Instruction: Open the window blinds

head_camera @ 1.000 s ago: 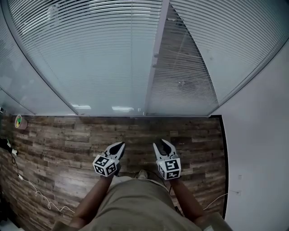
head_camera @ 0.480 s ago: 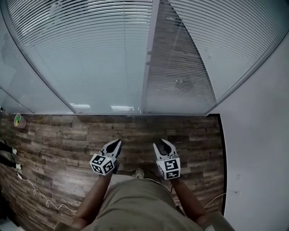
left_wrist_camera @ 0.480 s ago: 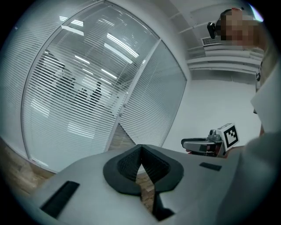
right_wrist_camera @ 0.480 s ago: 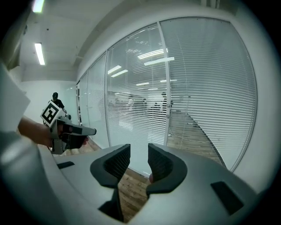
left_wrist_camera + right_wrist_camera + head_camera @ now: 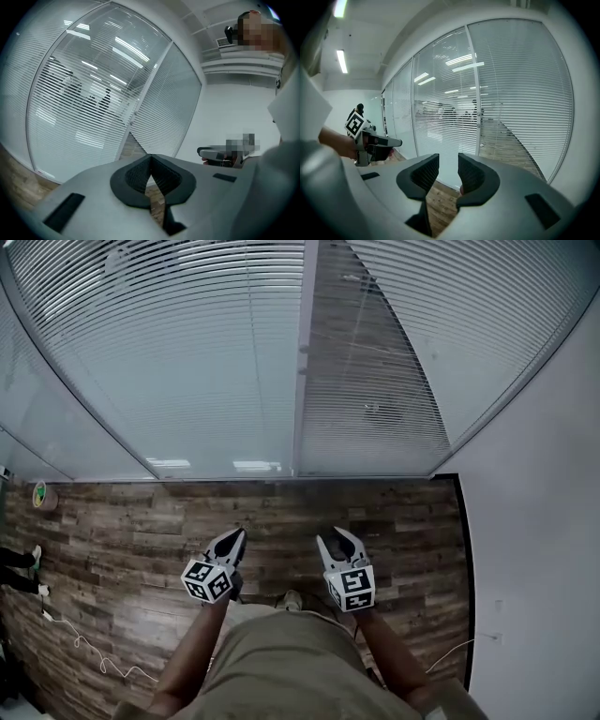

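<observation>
- My left gripper (image 5: 238, 535) is closed on itself with nothing between the pads. My right gripper (image 5: 335, 538) has its jaws standing apart, and nothing is between them either.
- Both grippers hang over the wood-look floor (image 5: 122, 521), well apart from the glass wall, and touch no part of the window.
- The blinds (image 5: 187, 352) hang the full height of the panes, down to the floor line, on both sides of the vertical frame post (image 5: 300, 399).
- The slats lie with gaps between them, so I can partly see through. This would fit slats already tilted open as well as blinds that are yet to be drawn up, and I cannot tell which.
- The head view alone shows both grippers together, the white wall (image 5: 544, 540) at the right and a thin cable (image 5: 84, 648) on the floor at the left.
- The left gripper view shows small knobs (image 5: 135, 113) on the post more clearly. I judge these may be the blind controls, but they are too small to be sure.
- The right gripper view looks more level, so a lit room with dark shapes shows behind the slats, which the head view does not show.
- Each gripper view also catches the other gripper off to one side.
</observation>
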Demonstrator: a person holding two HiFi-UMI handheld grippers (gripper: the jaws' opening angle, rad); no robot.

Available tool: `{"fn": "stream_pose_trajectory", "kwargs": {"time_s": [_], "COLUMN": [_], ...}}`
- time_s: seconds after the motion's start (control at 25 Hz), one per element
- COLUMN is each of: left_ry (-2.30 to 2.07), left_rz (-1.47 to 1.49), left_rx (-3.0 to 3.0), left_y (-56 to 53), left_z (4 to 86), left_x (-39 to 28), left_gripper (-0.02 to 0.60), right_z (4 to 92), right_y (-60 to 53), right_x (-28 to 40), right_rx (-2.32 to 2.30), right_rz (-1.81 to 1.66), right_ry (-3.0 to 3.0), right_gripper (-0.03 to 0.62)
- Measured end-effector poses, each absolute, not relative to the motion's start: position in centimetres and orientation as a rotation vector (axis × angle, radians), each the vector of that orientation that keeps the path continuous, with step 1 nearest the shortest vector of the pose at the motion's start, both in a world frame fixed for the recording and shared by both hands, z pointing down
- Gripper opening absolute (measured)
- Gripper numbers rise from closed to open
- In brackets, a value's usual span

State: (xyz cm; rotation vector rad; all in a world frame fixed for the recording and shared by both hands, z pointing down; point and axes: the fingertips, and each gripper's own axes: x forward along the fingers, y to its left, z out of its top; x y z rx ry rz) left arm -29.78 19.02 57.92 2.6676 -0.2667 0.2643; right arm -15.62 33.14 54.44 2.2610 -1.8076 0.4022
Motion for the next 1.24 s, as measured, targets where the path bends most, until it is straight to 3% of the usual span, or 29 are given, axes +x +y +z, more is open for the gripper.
{"fn": "stream_pose_trajectory", "kwargs": {"time_s": [0.24,0.36,1.24], "left_ry": [-0.261,-0.261,-0.234], "left_rz": [0.273,0.276,0.265], "left_rx": [2.673,2.672,2.653], "left_y": [19.5,19.6,22.9], "left_z": [57.7,57.9,57.6], "left_x": [-30.2,-30.3,-30.7], "left_gripper": [0.014,0.014,0.014], "right_z": [54.0,54.2,55.0], "right_y": [33.3,33.2,35.1], "right_x": [-15.7,-15.7,-16.0], "right_rx": [2.251,2.233,2.264], "right_rz": [0.412,0.417,0.52], "right_ry": [-1.813,-1.809,-1.851], "right_gripper": [0.127,0.058,0.057]}}
